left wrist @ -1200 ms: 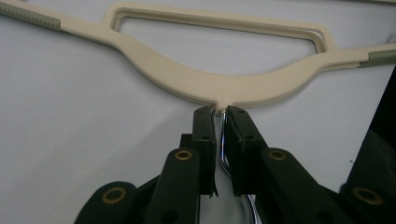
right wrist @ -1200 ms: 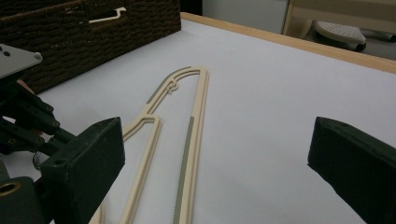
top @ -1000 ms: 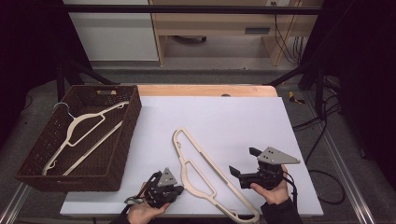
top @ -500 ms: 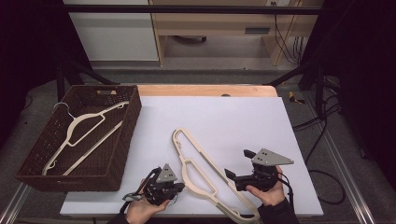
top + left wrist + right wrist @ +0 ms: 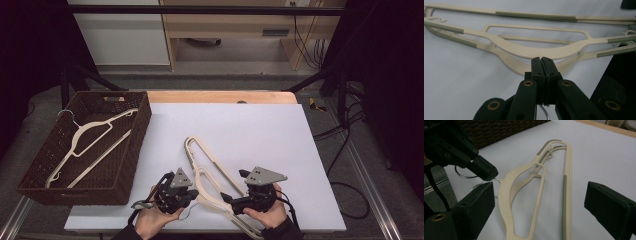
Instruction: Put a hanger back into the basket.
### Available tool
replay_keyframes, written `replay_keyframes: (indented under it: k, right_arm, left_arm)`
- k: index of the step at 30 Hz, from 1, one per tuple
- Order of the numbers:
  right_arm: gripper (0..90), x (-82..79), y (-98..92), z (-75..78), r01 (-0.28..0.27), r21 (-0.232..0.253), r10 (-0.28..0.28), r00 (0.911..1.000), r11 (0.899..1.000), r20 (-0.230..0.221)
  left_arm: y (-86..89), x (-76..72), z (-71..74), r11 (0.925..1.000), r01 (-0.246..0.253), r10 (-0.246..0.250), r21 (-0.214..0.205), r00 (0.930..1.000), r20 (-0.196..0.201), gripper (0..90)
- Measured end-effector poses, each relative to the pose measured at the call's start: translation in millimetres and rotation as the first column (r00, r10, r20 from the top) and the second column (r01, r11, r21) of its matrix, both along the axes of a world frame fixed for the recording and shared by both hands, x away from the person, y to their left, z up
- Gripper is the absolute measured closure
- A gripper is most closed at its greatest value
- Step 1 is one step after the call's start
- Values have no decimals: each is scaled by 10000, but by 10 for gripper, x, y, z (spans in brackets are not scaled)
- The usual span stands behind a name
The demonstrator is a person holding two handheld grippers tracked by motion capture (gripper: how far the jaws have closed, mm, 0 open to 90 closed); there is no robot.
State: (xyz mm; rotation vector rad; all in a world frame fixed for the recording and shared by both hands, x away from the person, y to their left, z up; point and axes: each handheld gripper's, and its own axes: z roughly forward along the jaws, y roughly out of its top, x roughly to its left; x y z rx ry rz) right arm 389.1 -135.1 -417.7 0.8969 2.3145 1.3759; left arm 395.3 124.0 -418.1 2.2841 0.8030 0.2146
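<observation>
white tabletop [image 5: 260, 130] bears stacked hangers [image 5: 210, 170] between claws, wicker basket [image 5: 127, 165] just beside.

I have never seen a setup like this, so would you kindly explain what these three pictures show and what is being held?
A person stands at a table with a white surface and holds a hand-operated black two-jaw claw in each hand. The high view looks down from above; the other two pictures come from cameras riding on each claw.

The left claw is shut on the thin metal hook at the neck of the cream plastic hangers, which seem to be two stacked together on the table. The right claw is open, its jaws on either side of the hangers without touching them; they have just been closing slightly.

At the left stands a dark brown woven basket with another cream hanger lying inside it.
</observation>
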Motion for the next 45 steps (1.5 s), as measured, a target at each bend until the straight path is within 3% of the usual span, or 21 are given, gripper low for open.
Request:
replay_keyframes:
  k: [9,14,19,24,25,27,28,36,38,40,41,43,44,45]
  right_arm:
    - [154,-8,228,-144,-382,-706,347,9982,9968,-490]
    - [269,-33,382,-264,-942,-1457,827,9931,9848,-828]
    - [380,-41,447,-323,-1030,-1822,860,9914,9778,-991]
    - [479,-41,492,-365,-1093,-2131,924,9918,9709,-878]
    - [520,-46,519,-385,-1248,-2411,1074,9907,9625,-840]
    - [545,-47,526,-391,-1330,-2479,1152,9897,9596,-850]
    - [605,-49,551,-402,-1322,-2637,1156,9903,9555,-777]
    - [735,-57,558,-408,-1693,-2834,1556,9853,9440,-702]
    - [740,-60,555,-404,-1686,-2928,1583,9857,9412,-585]
    - [743,-65,549,-396,-1719,-2937,1626,9851,9403,-559]
    - [743,-65,549,-396,-1719,-2937,1626,9851,9403,-559]
    - [747,-64,532,-384,-1763,-2896,1712,9843,9408,-430]
    - [747,-64,532,-384,-1763,-2896,1712,9843,9408,-430]
    - [747,-62,517,-371,-1798,-2882,1752,9836,9405,-420]
  left_arm:
    - [-12,10,-7,10000,-14,14,35,10000,-66,887]
    - [-7,10,19,9999,-48,47,-99,10000,-80,888]
    - [7,8,44,9998,-23,22,-184,10000,-55,887]
    - [10,13,43,9999,-1,-1,-145,9999,-120,887]
    - [9,12,41,9999,2,-4,-142,9999,-128,887]
    - [9,14,39,9999,22,-23,-136,9999,-122,887]
    - [4,12,32,9999,-11,9,-159,9999,-143,887]
    - [21,19,28,9998,62,-66,-174,9996,-257,883]
    - [29,17,36,9994,66,-74,-354,9997,-234,878]
    - [57,12,76,9965,87,-113,-829,9995,-312,805]
    - [57,12,76,9965,87,-113,-829,9995,-312,788]
    - [120,-7,172,9916,151,-154,-1283,9999,-17,712]
    - [120,-7,172,9916,151,-154,-1283,9999,-17,670]
    - [182,-10,245,9868,33,4,-1618,9997,232,617]
